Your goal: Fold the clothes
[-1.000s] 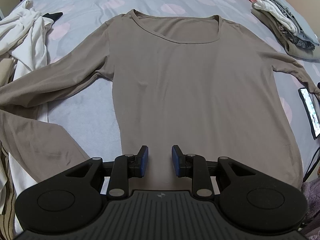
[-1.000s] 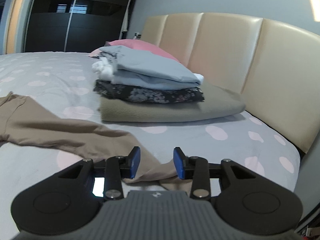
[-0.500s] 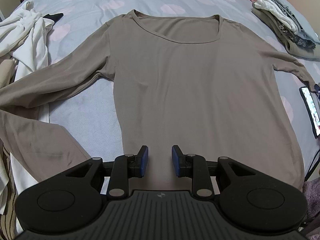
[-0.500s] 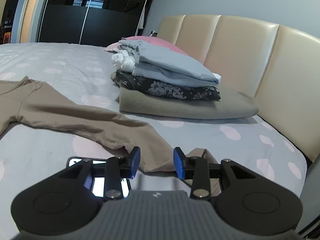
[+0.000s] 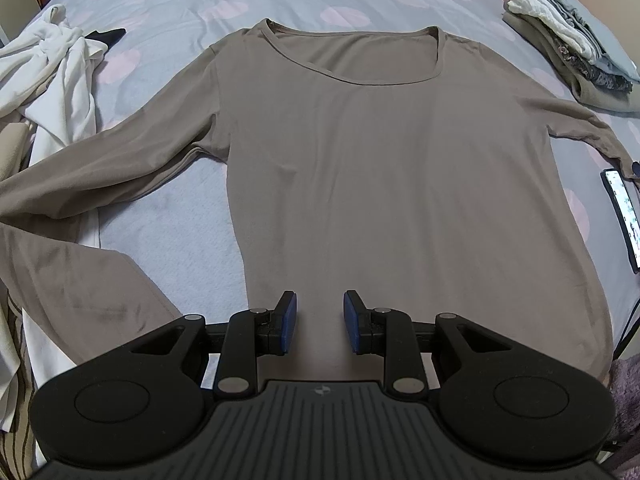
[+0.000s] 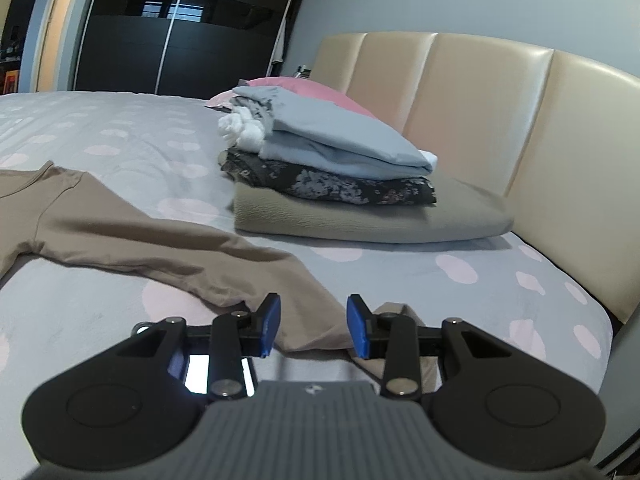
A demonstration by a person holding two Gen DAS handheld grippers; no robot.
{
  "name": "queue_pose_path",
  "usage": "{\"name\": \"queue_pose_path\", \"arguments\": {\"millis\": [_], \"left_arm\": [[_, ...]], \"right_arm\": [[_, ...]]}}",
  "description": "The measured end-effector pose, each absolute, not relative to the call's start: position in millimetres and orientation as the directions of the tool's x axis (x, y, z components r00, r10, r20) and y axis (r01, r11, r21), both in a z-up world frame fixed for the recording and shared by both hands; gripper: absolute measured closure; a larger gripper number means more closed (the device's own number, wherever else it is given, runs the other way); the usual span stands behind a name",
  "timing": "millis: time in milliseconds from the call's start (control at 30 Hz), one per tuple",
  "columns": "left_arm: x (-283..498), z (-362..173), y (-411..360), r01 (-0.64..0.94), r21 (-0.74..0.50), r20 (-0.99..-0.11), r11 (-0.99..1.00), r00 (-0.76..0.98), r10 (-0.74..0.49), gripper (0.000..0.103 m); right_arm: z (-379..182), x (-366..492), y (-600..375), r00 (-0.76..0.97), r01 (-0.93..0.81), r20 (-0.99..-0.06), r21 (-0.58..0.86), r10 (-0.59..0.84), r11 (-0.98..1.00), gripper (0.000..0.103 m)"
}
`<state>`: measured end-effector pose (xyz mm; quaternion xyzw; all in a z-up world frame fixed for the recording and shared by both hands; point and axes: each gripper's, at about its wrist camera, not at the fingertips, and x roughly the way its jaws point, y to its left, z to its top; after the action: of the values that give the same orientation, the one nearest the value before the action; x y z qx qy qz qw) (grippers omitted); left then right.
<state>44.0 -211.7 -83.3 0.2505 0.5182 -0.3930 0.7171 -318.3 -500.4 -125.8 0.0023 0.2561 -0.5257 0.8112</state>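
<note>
A taupe long-sleeved top lies spread flat on the bed, neckline at the far end and both sleeves stretched out sideways. My left gripper hangs over the hem, pointing steeply down, open with nothing between its blue pads. In the right wrist view the top's sleeve runs from the left toward the camera, and its cuff end lies on the sheet under my right gripper. That gripper is open, and its pads are not pressing on the cloth.
A stack of folded clothes sits by the beige headboard and shows again as a stack at the far right. A lit phone lies beneath my right gripper. Crumpled white garments lie at the left.
The right wrist view has shifted and tilted slightly, and the sleeve's end now sits more squarely under the right fingers. The left gripper and the top have not moved.
</note>
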Motion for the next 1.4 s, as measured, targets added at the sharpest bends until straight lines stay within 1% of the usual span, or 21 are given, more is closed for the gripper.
{"name": "queue_pose_path", "arguments": {"millis": [133, 433, 767, 967, 1000, 1067, 1400], "left_arm": [[44.3, -83.1, -211.6, 0.822, -0.049, -0.940, 0.567, 0.155, -0.305, 0.079], [44.3, -83.2, -211.6, 0.827, -0.044, -0.939, 0.560, 0.156, -0.305, 0.079], [42.8, -83.7, -212.0, 0.827, -0.036, -0.940, 0.561, 0.162, -0.300, 0.079], [42.9, -85.1, -212.1, 0.831, -0.034, -0.941, 0.555, 0.160, -0.299, 0.079], [42.9, -85.0, -212.1, 0.831, -0.035, -0.941, 0.555, 0.160, -0.299, 0.079], [43.0, -84.9, -212.3, 0.832, -0.036, -0.940, 0.554, 0.160, -0.300, 0.079], [43.1, -85.3, -212.1, 0.832, -0.036, -0.940, 0.554, 0.160, -0.301, 0.079]], "right_arm": [[-131.0, -314.8, -500.0, 0.317, 0.839, -0.437, -0.285, -0.842, 0.463, 0.063], [-122.5, -321.0, -501.6, 0.306, 0.865, -0.409, -0.258, -0.860, 0.431, 0.063], [-129.8, -313.8, -498.2, 0.327, 0.836, -0.439, -0.278, -0.837, 0.473, 0.063], [-122.1, -318.3, -501.7, 0.320, 0.859, -0.417, -0.251, -0.851, 0.446, 0.063], [-120.8, -319.3, -503.1, 0.316, 0.864, -0.414, -0.247, -0.853, 0.440, 0.061], [-118.5, -321.1, -505.7, 0.310, 0.872, -0.409, -0.239, -0.859, 0.428, 0.061], [-114.3, -328.3, -516.0, 0.284, 0.891, -0.405, -0.222, -0.869, 0.395, 0.059]]}}
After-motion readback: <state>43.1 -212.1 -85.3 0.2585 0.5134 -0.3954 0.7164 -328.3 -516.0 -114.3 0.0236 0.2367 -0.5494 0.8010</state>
